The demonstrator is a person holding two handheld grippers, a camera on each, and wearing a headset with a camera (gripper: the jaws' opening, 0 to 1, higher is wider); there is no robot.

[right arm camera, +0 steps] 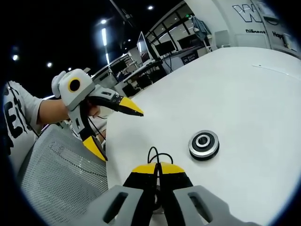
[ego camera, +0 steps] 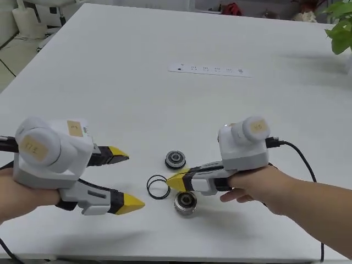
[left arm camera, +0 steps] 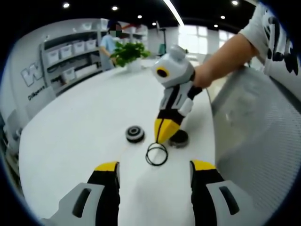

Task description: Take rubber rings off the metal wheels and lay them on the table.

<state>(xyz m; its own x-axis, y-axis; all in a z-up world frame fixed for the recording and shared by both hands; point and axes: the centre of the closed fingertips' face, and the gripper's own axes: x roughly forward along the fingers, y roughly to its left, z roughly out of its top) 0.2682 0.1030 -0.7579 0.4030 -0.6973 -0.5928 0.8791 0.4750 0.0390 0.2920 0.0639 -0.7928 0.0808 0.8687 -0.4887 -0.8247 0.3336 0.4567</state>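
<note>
Your table (ego camera: 137, 99) looks smooth, matt white, the metal wheels (ego camera: 175, 159) shine with dark centres, the thin rubber rings (ego camera: 158, 187) are dull black, and your left gripper (ego camera: 131, 180) and right gripper (ego camera: 175, 180) wear smooth white-grey plastic, yellow-tipped.

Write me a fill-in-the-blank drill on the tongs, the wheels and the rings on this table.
1. The left tongs are ____, with a wide gap between the yellow tips.
2. The right tongs are ____, with their tips next to the black rings lying on the table.
3. The table holds ____ metal wheels.

Missing words: open; shut; two.
</note>
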